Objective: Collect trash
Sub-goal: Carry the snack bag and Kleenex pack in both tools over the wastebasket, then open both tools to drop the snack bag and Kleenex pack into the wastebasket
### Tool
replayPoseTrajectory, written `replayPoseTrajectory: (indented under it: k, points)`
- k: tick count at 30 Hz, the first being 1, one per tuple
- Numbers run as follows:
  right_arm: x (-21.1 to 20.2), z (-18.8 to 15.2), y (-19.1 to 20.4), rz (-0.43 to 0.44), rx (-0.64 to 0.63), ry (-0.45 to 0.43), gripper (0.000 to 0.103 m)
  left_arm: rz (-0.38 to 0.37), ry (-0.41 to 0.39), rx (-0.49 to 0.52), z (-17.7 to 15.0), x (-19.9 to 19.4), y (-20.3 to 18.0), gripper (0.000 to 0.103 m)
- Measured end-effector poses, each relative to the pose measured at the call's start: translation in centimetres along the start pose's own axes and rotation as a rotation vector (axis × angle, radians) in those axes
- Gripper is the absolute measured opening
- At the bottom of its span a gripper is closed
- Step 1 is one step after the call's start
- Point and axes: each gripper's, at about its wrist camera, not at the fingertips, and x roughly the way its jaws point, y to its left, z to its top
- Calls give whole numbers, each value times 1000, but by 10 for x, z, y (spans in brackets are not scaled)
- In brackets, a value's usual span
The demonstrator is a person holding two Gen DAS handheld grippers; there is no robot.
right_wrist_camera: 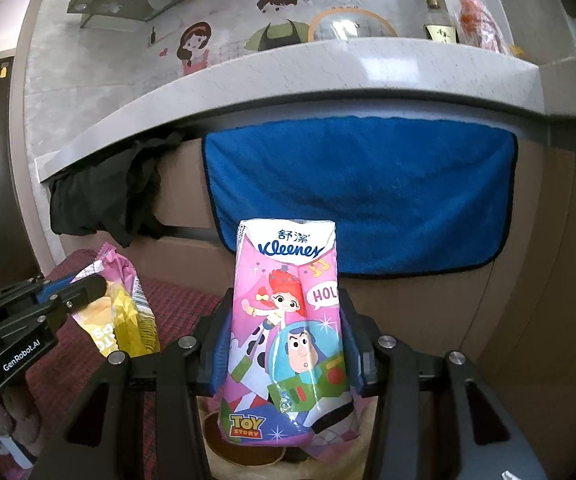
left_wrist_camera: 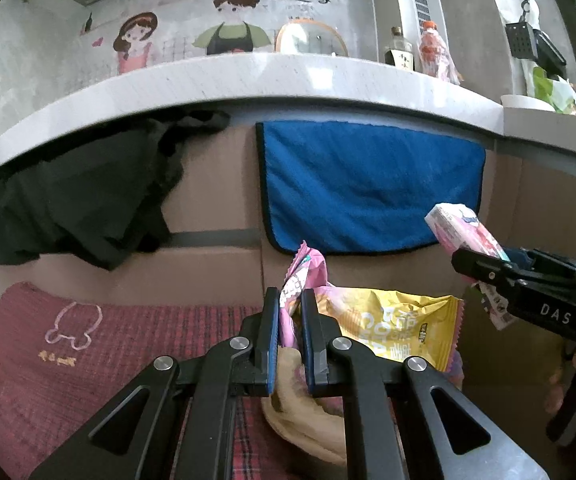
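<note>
Two hand-held grippers carry trash in front of a pale stone desk (left_wrist_camera: 248, 76) that arcs across the upper half of both views. In the left wrist view, the left gripper (left_wrist_camera: 289, 320), at lower centre of the frame, has its blue-padded jaws drawn narrow and pinched on a pink snack wrapper (left_wrist_camera: 301, 276), with a yellow snack wrapper (left_wrist_camera: 399, 328) bunched against it and spreading to the right of the jaws. In the right wrist view, the same gripper sits at the left edge of the frame with both wrappers in its jaws.

The right gripper (right_wrist_camera: 286, 336), at lower centre of its own view, has its jaws set wide and pressed to either side of a pink Kleenex tissue pack (right_wrist_camera: 288, 320), which stands upright between them with its white top pointing up the frame. From the left wrist view that pack (left_wrist_camera: 463, 232) sticks out of the right gripper (left_wrist_camera: 483, 260) at the right edge of the frame, tilted toward the upper left.

Behind the held items, a blue towel (left_wrist_camera: 367, 184) hangs from under the desk edge, with a black cloth (left_wrist_camera: 76, 200) draped to its left. A red checked cloth (left_wrist_camera: 68, 360) fills the lower left. Bottles (left_wrist_camera: 431, 52) stand on the desk at upper right, before a wall with cartoon figures (left_wrist_camera: 228, 20).
</note>
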Motion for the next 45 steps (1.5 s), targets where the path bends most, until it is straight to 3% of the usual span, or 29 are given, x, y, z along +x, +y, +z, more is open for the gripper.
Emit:
replayPoseTrajectory:
  k: [7,15,20,33,36,40,45]
  points:
    - [20,-19,-13,6,46,46,43,-51,87,-37,-19,37,-4,11]
    - [68,-59,-39,26,152,173,43,-109,221,-72,-43,92,-4,10]
    - [86,-70,-44,41,175,207,43,-134,280,-82,-53,114,-4,11]
    - [118,-85,-56,54,217,315,43,-193,345,-138,-60,138,3,11]
    - [115,-84,-52,36,186,322,46,-220,345,-166,-60,143,6,17]
    - [112,-80,-44,14,148,312,49,-258,334,-203,-54,135,13,39]
    - [96,-70,-38,0,125,259,50,-264,301,-207,-44,122,16,41]
